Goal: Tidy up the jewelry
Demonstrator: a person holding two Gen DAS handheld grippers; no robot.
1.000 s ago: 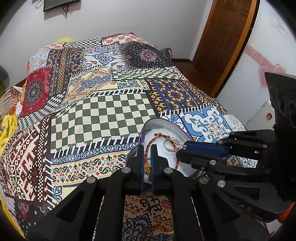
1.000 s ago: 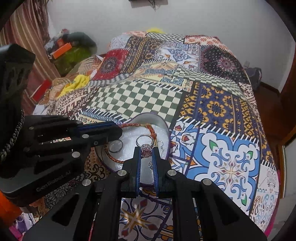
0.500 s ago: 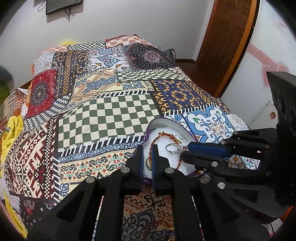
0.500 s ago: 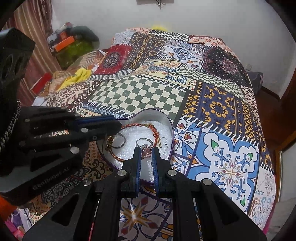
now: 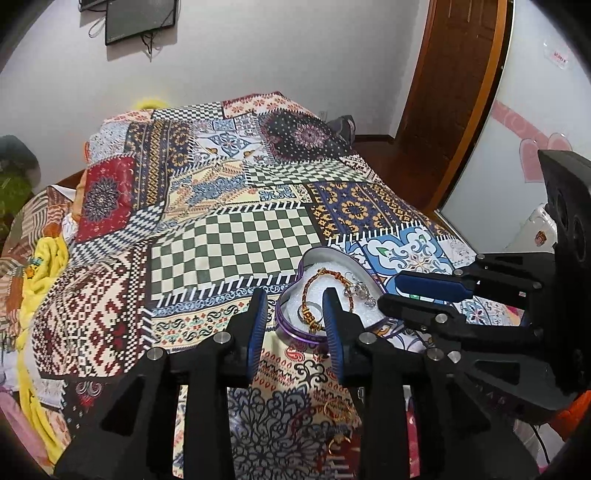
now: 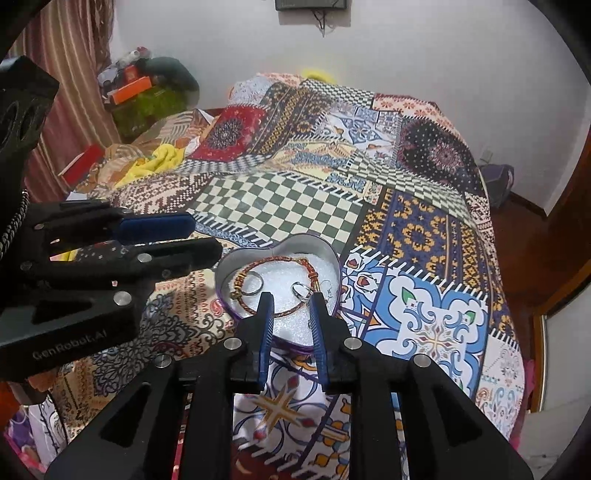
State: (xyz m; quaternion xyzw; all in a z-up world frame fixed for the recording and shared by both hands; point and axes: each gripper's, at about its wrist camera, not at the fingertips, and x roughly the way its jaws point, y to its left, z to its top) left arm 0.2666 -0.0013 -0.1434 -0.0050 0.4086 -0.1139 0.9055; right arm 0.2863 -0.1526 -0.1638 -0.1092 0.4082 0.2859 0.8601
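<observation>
A bed (image 5: 229, 236) covered with a patchwork quilt (image 6: 424, 229) of checks, florals and geometric blocks fills the room. White walls (image 5: 277, 48) rise behind it, with a dark screen (image 5: 138, 18) mounted high, its cables dangling. A brown wooden door (image 5: 454, 85) stands at one side, striped curtains (image 6: 70, 74) at the other, beside cluttered boxes (image 6: 131, 86). Yellow fabric (image 6: 162, 158) lies crumpled at the quilt's edge.

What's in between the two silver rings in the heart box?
Only bare white lining of the box, seen from the right wrist. The plain ring lies left, the stone ring right.
</observation>
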